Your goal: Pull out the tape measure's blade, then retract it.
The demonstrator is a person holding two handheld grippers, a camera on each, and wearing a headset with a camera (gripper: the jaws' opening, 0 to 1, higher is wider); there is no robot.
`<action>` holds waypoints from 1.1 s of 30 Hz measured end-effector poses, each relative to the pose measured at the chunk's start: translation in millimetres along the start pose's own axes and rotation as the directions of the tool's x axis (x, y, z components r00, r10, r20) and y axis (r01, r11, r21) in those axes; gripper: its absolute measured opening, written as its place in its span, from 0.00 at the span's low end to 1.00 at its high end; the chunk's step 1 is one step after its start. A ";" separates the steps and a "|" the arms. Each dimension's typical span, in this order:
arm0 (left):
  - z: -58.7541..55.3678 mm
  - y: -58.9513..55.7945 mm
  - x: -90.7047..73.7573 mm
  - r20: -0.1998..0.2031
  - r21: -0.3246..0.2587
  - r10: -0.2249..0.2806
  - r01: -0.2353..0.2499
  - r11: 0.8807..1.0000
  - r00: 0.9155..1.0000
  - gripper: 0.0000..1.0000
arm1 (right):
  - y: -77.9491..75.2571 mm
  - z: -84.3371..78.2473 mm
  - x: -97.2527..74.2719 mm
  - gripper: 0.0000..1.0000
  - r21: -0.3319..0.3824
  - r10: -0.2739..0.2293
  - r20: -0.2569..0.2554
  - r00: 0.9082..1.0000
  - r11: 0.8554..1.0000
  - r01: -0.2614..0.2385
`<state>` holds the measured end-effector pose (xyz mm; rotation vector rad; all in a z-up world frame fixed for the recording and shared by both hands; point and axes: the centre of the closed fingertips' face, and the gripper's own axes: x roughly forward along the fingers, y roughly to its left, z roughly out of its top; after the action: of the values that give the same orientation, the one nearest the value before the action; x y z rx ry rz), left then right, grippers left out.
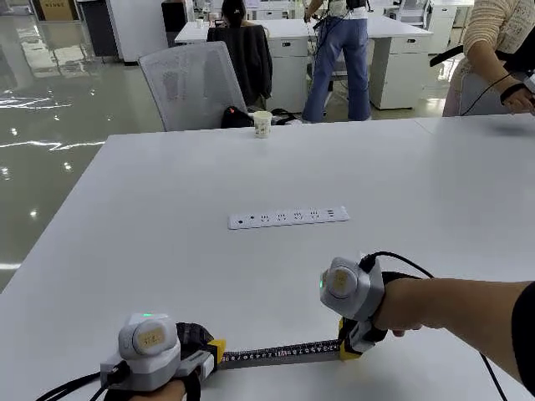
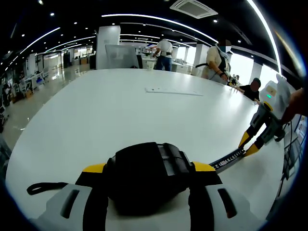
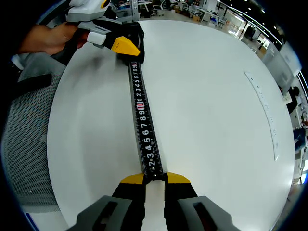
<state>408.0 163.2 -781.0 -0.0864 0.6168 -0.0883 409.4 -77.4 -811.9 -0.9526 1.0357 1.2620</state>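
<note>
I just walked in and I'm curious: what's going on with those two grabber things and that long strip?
A person is working a tape measure with two hand-held grippers on a white table. The left gripper clamps the black case, and the right gripper pinches the end of the blade. The blade is pulled out and lies stretched along the table between them. It has not been retracted yet.

End of blade (image 3: pixel 144 130) hidden inside right gripper (image 3: pixel 154 179), tape measure case (image 1: pixel 192 337) mostly covered by left gripper (image 1: pixel 211 351)
</note>
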 end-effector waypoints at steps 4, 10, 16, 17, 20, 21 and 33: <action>0.3 -0.3 -0.3 0.000 0.000 0.001 -0.001 1.000 1.000 0.63 | -0.1 0.9 0.1 0.11 0.010 -0.001 0.002 1.000 1.000 0.001; 0.8 0.0 -0.3 -0.002 0.002 0.001 -0.001 1.000 1.000 0.63 | 0.1 3.1 0.7 0.11 0.014 -0.006 0.007 1.000 1.000 0.006; 0.2 0.2 -0.2 -0.004 0.002 0.000 0.000 1.000 1.000 0.63 | 0.5 4.9 0.9 0.11 0.029 -0.007 0.018 1.000 1.000 0.006; 0.2 0.1 -0.2 -0.004 0.003 0.000 0.000 1.000 1.000 0.63 | 0.9 5.2 0.8 0.11 0.028 -0.007 0.019 1.000 1.000 0.006; 0.1 0.5 0.1 -0.005 0.003 0.000 0.000 1.000 1.000 0.63 | 1.5 6.7 0.7 0.11 0.025 -0.008 0.017 1.000 1.000 0.007; 0.2 0.6 0.2 -0.005 0.003 0.001 -0.001 1.000 1.000 0.63 | 1.2 6.7 0.8 0.11 0.025 -0.008 0.017 1.000 1.000 0.008; -0.3 0.0 -0.2 -0.007 0.003 -0.001 0.001 1.000 1.000 0.64 | 2.0 9.3 2.1 0.11 0.029 -0.006 0.018 1.000 1.000 0.006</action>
<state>407.6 163.2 -781.1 -0.0839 0.6231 -0.0908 408.1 -67.7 -811.3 -0.9200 1.0343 1.2450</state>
